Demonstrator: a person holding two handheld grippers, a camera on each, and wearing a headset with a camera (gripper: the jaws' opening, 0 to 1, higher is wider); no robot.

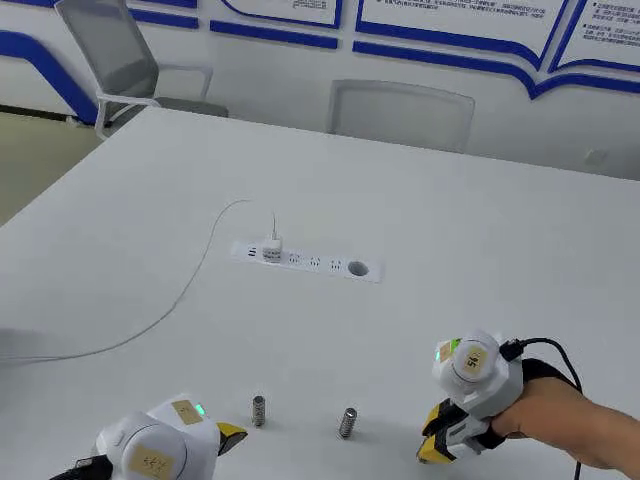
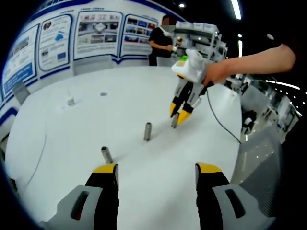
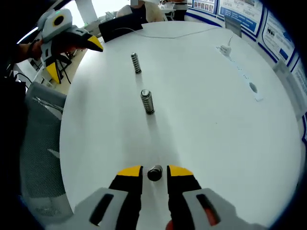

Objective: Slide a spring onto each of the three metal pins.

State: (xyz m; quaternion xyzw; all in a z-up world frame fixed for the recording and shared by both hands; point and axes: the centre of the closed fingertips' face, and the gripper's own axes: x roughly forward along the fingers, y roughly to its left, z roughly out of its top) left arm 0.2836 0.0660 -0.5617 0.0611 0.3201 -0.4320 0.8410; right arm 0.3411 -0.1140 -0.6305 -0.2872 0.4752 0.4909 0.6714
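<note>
At the near edge of the white table, I am holding my right gripper down over the third spring, which is standing upright between my yellow tips. My jaws there are drawn in narrow, flanking its coils closely; whether the pads are actually pinching it I cannot tell. Off to the side, my left gripper is hovering with its jaws spread wide and nothing in them. Two more springs are standing in a row with this one: the middle spring and the far spring, both upright and apparently seated on their pins. I am judging this to be the last of the three fits. Next I am expecting to need a straight push down, so the coils are running along the pin without tilting, then a clean opening of the jaws that is not dragging the spring sideways
</note>
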